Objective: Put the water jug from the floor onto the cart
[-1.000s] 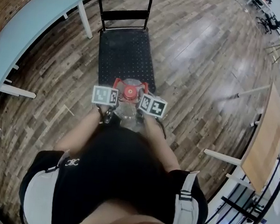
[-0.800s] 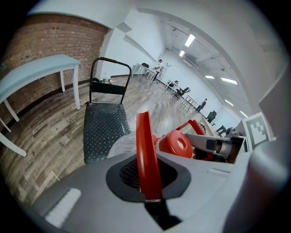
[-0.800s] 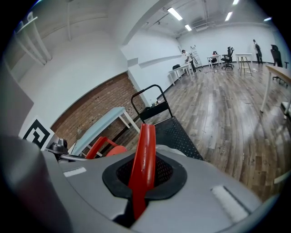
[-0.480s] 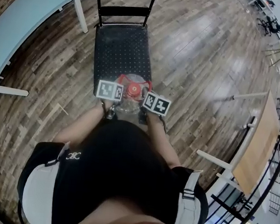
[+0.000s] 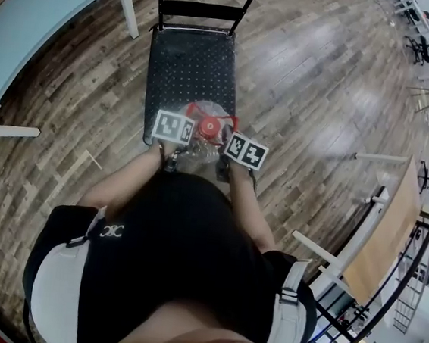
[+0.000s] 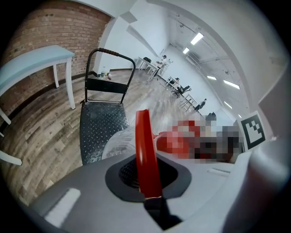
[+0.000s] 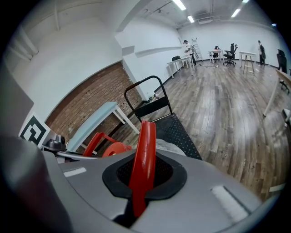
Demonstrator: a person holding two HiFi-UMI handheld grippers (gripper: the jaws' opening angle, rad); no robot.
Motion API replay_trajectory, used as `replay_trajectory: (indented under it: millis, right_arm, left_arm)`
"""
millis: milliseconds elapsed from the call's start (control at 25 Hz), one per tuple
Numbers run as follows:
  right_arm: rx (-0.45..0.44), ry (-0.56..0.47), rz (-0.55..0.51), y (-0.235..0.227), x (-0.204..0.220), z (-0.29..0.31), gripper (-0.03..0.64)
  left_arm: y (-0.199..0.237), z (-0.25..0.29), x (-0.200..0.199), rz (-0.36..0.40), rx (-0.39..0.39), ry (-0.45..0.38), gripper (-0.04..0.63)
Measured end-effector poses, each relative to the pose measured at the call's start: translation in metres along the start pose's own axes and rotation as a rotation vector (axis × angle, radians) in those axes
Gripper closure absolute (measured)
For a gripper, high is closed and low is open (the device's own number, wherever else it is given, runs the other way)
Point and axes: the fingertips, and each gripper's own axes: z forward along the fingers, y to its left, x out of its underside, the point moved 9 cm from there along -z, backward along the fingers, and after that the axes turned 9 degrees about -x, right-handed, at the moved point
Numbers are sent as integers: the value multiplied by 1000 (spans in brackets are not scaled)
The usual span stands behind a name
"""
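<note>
The water jug (image 5: 195,150) is clear with a red cap (image 5: 209,128) and red handle. It hangs over the near end of the black cart deck (image 5: 191,65). My left gripper (image 5: 181,139) grips the red handle strap (image 6: 145,150) on the jug's left side, and its jaws are opening slightly with the strap still between them. On the jug's right side, my right gripper (image 5: 227,149) is shut on the other red strap (image 7: 143,157). The jug's clear shoulder (image 6: 117,144) shows beyond the jaws, and the cart's push handle (image 5: 205,7) stands at the far end.
A pale blue table (image 5: 32,26) stands left of the cart, its white leg (image 5: 128,7) close to the cart's far corner. A wooden table (image 5: 391,231) with white legs is at the right. Plank floor lies all around.
Both grippers have carried the jug forward from the floor side of the cart's near edge to over the deck's near end, and slightly lower.
</note>
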Motion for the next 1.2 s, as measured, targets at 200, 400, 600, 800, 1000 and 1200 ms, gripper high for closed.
replay_trajectory:
  millis: [200, 400, 600, 800, 1000, 1200]
  right_arm:
    - [-19, 29, 2, -2, -17, 21, 595]
    - [-24, 77, -12, -6, -27, 43, 595]
    - [-18, 108, -18, -23, -27, 71, 595]
    - [-2, 159, -52, -34, -30, 98, 597]
    - [9, 219, -105, -43, -27, 119, 597]
    - [6, 271, -124, -55, -28, 141, 598]
  left_arm:
    - [20, 11, -17, 7, -7, 22, 574]
    - [35, 24, -29, 9, -9, 49, 572]
    - [44, 46, -35, 66, 7, 48, 555]
    - [55, 72, -41, 81, -2, 72, 549]
    - [64, 92, -37, 45, -29, 114, 549]
    - [71, 112, -35, 15, -59, 146, 548]
